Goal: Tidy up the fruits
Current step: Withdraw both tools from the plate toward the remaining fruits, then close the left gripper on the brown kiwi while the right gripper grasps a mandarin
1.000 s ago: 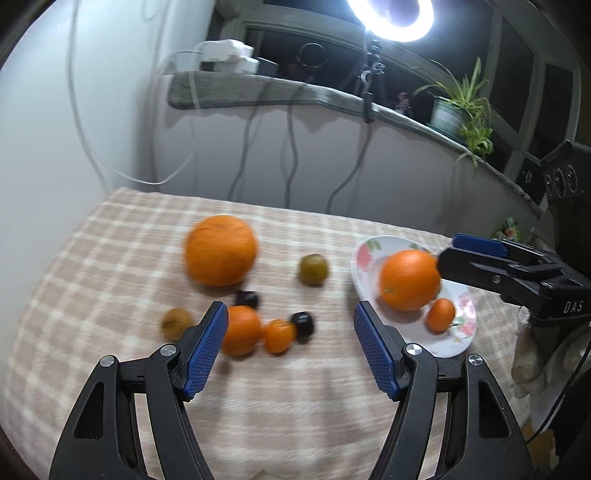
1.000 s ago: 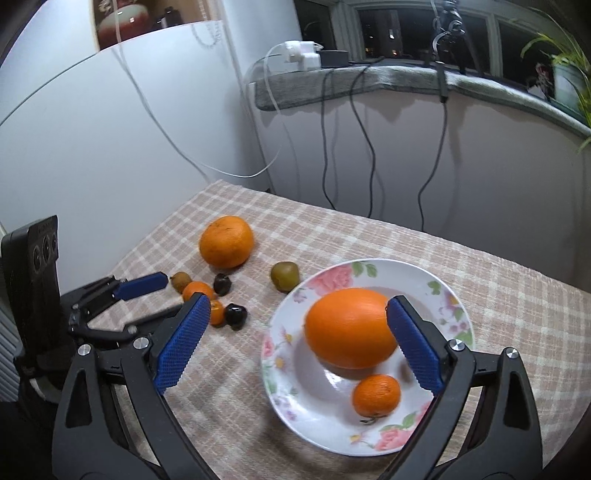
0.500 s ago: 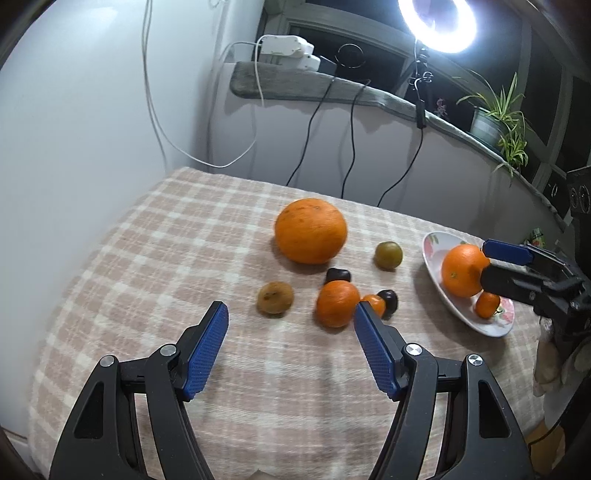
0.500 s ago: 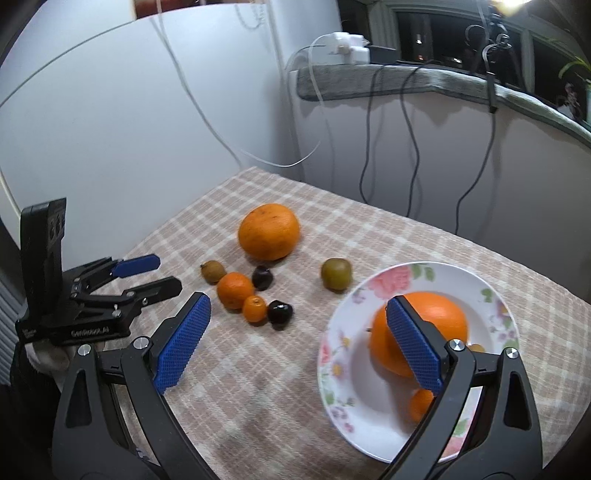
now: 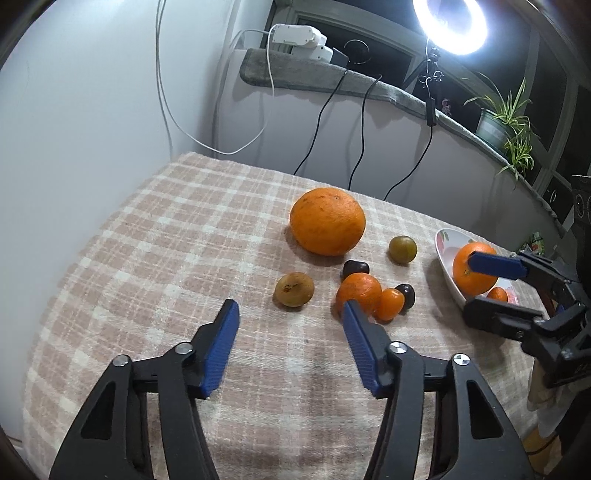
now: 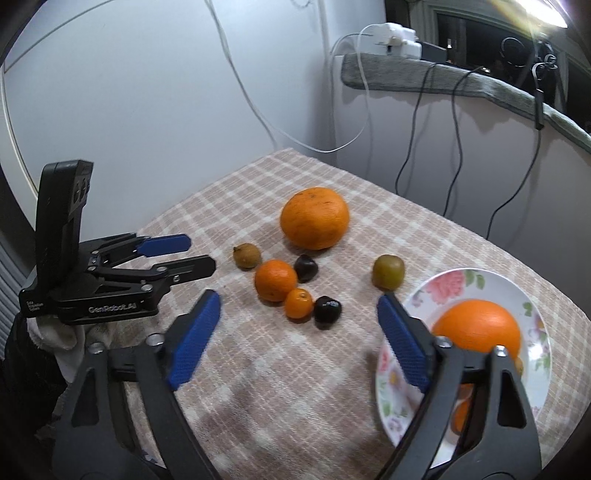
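Left tongs (image 5: 290, 317) held apart, empty, low over the bench (image 5: 166, 236); brown fruit (image 5: 294, 289) just ahead between the tips; mandarin (image 5: 358, 291), kumquat (image 5: 388, 303) and two dark fruits clustered beside it; big orange (image 5: 327, 220) behind; plate (image 6: 532, 314) at right, one orange (image 6: 476, 330) on it; right tongs (image 6: 299, 321) apart, empty. Brown fruit best centred, then closed on gently.

A home: checked tablecloth (image 5: 184, 240), windowsill houseplant (image 5: 509, 122), ring light (image 5: 448, 22).
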Tool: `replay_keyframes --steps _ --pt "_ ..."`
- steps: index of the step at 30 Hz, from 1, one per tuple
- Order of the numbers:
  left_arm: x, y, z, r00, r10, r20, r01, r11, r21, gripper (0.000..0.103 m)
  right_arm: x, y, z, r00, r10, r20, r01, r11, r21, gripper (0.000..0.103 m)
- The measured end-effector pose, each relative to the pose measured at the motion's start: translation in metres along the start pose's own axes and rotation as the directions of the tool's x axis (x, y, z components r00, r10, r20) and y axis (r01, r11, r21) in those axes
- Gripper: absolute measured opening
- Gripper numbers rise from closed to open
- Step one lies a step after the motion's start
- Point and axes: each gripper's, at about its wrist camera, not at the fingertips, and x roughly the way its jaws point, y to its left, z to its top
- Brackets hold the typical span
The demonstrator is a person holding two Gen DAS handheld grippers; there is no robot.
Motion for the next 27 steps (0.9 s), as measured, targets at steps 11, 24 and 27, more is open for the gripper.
replay_keyframes --steps 11,24,27 --pt "0.007 0.008 0.004 1.000 -0.004 -0.017 0.005 1.000 0.004 0.046 0.028 0.018 0.005 0.999 0.018 -0.049 -0.020 0.999 -0.043 0.071" --pt "0.029 0.007 0.012 0.998 -0.026 -0.058 0.027 1.000 0.014 0.046 0.057 0.024 0.012 0.996 -0.008 -0.090 0.002 0.998 -0.067 0.071" --pt "0.034 0.005 0.013 0.997 -0.018 -0.076 0.020 1.000 0.024 0.046 0.063 0.025 0.012 0.995 -0.018 -0.101 0.010 0.997 -0.079 0.070"
